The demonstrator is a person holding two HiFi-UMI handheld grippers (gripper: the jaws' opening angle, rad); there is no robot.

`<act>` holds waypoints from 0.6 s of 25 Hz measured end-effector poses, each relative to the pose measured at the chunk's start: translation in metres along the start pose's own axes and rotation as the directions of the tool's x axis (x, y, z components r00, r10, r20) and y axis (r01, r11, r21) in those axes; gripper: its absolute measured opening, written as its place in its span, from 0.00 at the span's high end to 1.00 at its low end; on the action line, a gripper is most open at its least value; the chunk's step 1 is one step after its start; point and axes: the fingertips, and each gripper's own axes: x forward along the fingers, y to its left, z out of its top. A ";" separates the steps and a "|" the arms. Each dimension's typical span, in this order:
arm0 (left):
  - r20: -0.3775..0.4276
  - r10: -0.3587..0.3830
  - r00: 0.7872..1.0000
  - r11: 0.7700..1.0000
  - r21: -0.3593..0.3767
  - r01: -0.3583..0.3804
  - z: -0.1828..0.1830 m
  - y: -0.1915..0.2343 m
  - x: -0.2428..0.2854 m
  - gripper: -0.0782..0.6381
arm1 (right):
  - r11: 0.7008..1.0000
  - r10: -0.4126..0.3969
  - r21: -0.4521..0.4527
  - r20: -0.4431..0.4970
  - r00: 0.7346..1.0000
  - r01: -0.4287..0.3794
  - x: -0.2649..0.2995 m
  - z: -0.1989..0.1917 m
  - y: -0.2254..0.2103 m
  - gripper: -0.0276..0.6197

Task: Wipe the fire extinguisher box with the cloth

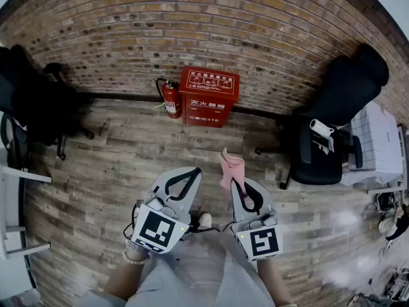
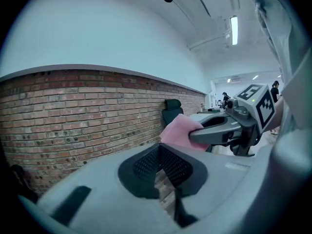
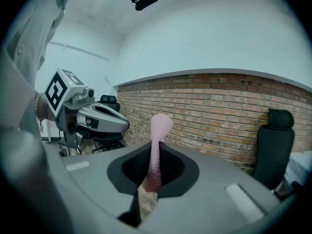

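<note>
The red fire extinguisher box (image 1: 209, 96) stands on the wood floor against the brick wall, with a red extinguisher (image 1: 170, 99) right beside it on its left. Both grippers are held well short of it, side by side. My right gripper (image 1: 235, 183) is shut on a pink cloth (image 1: 231, 168), which sticks up past the jaws as a narrow fold (image 3: 159, 130). The left gripper (image 1: 194, 171) is shut with nothing in it (image 2: 161, 162). In the left gripper view the cloth (image 2: 178, 132) shows pinched in the right gripper (image 2: 194, 136). The box is not in either gripper view.
A black office chair (image 1: 329, 133) stands at the right near the wall, with a white cabinet (image 1: 378, 142) beyond it. Another black chair (image 1: 38, 101) is at the left, and white furniture (image 1: 11, 235) at the left edge. The brick wall (image 1: 255, 31) runs along the back.
</note>
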 end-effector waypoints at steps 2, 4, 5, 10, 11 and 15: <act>0.002 0.003 1.000 1.000 -0.002 -0.003 0.000 0.001 0.000 0.90 | 1.000 0.003 0.002 -0.002 1.000 -0.003 0.000 -0.001 0.001 0.91; -0.001 0.004 1.000 1.000 -0.002 -0.004 -0.002 0.003 -0.001 0.90 | 1.000 0.002 -0.001 -0.004 1.000 -0.002 0.002 -0.001 0.001 0.91; -0.004 0.004 1.000 1.000 -0.001 -0.004 -0.002 0.004 -0.001 0.90 | 1.000 0.000 0.000 -0.003 1.000 0.000 0.003 -0.001 0.002 0.91; 0.010 0.007 1.000 1.000 -0.003 -0.007 -0.001 0.010 -0.004 0.90 | 1.000 -0.004 -0.004 -0.011 1.000 0.004 0.006 0.000 0.004 0.91; 0.013 0.007 1.000 1.000 -0.004 -0.007 -0.002 0.012 -0.005 0.90 | 1.000 -0.007 -0.005 -0.009 1.000 0.007 0.008 0.000 0.006 0.91; 0.015 -0.001 1.000 1.000 0.005 0.001 -0.008 0.021 -0.010 0.90 | 1.000 -0.020 -0.014 -0.008 1.000 0.020 0.017 0.000 0.012 0.91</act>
